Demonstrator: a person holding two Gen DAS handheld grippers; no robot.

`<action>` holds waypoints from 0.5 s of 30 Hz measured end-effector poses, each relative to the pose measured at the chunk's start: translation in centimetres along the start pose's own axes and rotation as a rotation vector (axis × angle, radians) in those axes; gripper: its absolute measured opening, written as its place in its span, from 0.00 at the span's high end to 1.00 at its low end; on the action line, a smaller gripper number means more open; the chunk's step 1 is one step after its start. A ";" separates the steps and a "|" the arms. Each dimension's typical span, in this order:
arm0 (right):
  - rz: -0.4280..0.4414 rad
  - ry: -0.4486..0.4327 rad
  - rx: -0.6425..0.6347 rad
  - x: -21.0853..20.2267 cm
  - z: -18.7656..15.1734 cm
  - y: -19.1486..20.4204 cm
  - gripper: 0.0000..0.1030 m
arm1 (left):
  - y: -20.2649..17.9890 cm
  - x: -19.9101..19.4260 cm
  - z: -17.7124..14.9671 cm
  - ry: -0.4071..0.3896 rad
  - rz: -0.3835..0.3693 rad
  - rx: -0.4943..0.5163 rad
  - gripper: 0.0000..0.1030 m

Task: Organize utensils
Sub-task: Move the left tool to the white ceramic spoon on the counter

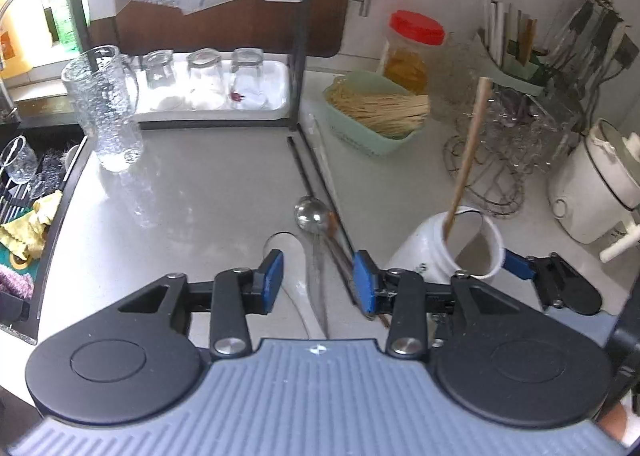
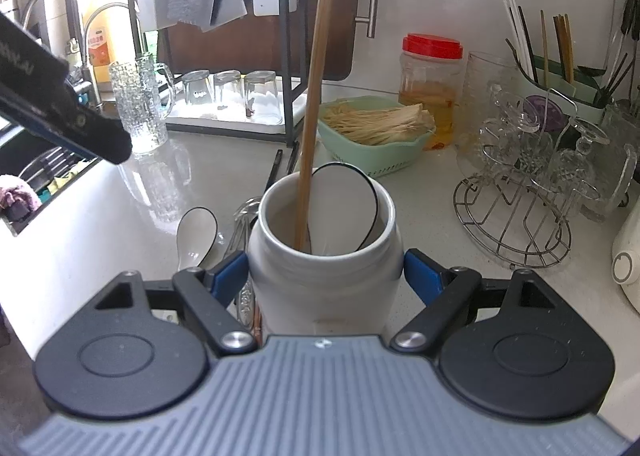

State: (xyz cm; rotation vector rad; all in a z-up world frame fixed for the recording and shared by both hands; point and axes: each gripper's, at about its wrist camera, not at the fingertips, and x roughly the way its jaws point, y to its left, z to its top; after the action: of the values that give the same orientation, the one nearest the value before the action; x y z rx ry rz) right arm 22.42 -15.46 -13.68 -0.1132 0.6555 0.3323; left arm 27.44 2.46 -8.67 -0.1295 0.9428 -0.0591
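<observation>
right tongs (image 2: 326, 276) clamp one jar (image 2: 324, 280); left tongs (image 1: 318, 282) gape over two spoons (image 1: 310, 214).

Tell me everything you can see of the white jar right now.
The white jar looks like glazed ceramic, round-bodied with a slightly narrower open neck and no lid. It stands on the pale counter, apparently upright, between the right gripper pads, which press its sides. Inside lean a long wooden stick and a white spoon with a dark rim. Loose utensils lie just left of it.
</observation>
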 end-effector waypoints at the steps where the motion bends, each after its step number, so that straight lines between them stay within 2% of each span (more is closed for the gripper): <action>1: 0.000 0.001 0.002 0.0 0.0 0.0 0.15 | 0.2 0.2 -0.1 -0.004 0.013 0.000 0.53; 7: -0.002 0.004 -0.003 0.0 0.1 0.1 0.15 | 1.7 1.8 -0.4 0.015 0.033 -0.026 0.46; 15: 0.006 0.022 -0.019 0.1 0.2 0.0 0.15 | 3.1 6.1 -1.3 0.089 0.021 -0.025 0.45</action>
State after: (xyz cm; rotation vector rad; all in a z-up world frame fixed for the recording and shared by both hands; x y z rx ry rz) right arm 22.57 -15.43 -13.56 -0.1329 0.6743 0.3431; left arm 29.91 4.76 -14.73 -0.1411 1.0337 -0.0339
